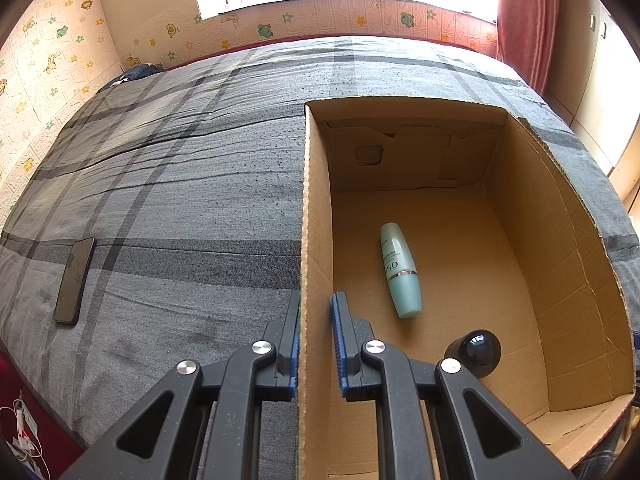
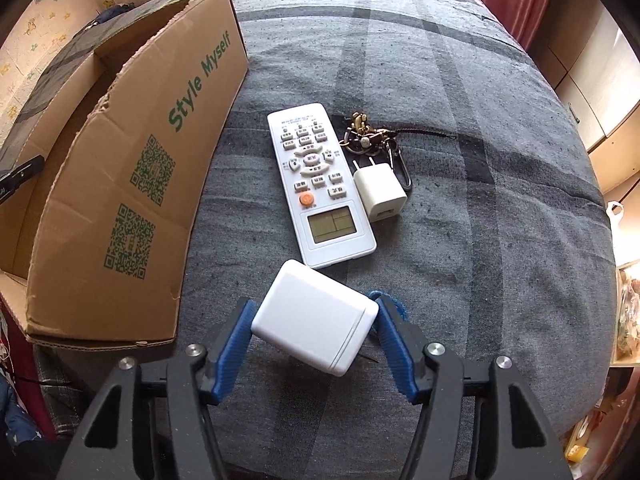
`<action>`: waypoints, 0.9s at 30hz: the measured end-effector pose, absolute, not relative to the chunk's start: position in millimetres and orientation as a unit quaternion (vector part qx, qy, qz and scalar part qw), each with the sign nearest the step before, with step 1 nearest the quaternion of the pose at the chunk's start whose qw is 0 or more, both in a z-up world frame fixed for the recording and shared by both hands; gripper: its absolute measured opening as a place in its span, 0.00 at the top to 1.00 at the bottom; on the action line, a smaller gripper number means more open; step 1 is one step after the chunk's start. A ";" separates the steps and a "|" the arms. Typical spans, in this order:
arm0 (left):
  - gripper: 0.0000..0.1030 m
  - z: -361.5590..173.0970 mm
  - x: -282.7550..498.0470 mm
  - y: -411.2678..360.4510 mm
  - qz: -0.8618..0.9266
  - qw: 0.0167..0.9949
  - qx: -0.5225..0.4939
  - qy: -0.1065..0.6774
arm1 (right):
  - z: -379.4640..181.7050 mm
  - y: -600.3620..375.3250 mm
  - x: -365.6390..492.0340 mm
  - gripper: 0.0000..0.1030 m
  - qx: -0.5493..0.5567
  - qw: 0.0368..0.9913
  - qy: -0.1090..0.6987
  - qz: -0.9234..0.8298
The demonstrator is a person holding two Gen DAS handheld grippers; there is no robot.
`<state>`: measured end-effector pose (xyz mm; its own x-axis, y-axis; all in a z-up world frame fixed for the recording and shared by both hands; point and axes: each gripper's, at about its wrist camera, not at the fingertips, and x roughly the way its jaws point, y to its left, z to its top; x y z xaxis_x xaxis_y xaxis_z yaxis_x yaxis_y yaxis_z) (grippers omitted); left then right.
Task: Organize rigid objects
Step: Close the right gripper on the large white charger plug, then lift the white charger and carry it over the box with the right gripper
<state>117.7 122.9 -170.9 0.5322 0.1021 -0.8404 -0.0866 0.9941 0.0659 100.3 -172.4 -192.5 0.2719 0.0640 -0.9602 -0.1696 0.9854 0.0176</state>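
My left gripper (image 1: 317, 298) is shut on the left wall of an open cardboard box (image 1: 560, 240), one finger outside and one inside. Inside the box lie a pale green bottle (image 1: 400, 270) and a dark round-topped item (image 1: 476, 352). In the right wrist view, my right gripper (image 2: 315, 308) is shut on a white rectangular block (image 2: 316, 320), which hangs tilted just above the bedcover. Beyond it lie a white remote control (image 2: 318, 184), a small white plug charger (image 2: 380, 192) and a bunch of keys (image 2: 372, 140). The box (image 2: 132, 140) stands to their left.
Everything rests on a bed with a grey checked cover (image 1: 180, 160). A dark phone (image 1: 74, 280) lies flat on the cover left of the box. A patterned wall and a window run behind the bed, with a red curtain (image 1: 524, 20) at the right.
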 end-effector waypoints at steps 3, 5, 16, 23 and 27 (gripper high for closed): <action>0.86 -170.8 117.6 123.0 0.054 0.875 0.008 0.481 | -183.0 -172.5 100.4 0.37 -0.046 0.800 0.594 0.073; 0.86 -170.7 117.6 122.9 0.054 0.875 0.008 0.480 | -176.9 -172.6 101.7 0.37 -0.045 0.801 0.592 0.073; 0.86 -170.6 117.5 122.5 0.053 0.875 0.008 0.481 | -161.2 -176.0 106.4 0.37 -0.052 0.807 0.585 0.069; 0.86 -170.9 117.4 121.9 0.054 0.875 0.009 0.481 | -137.5 -174.5 110.2 0.37 -0.062 0.815 0.573 0.068; 0.86 -171.5 118.0 122.3 0.053 0.875 0.008 0.481 | -121.7 -171.1 110.9 0.37 -0.067 0.820 0.564 0.070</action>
<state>118.0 122.3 -171.6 0.5306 0.1012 -0.8415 -0.0856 0.9942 0.0656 110.9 -171.1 -121.7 0.3544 0.0389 -0.9343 -0.1909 0.9811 -0.0316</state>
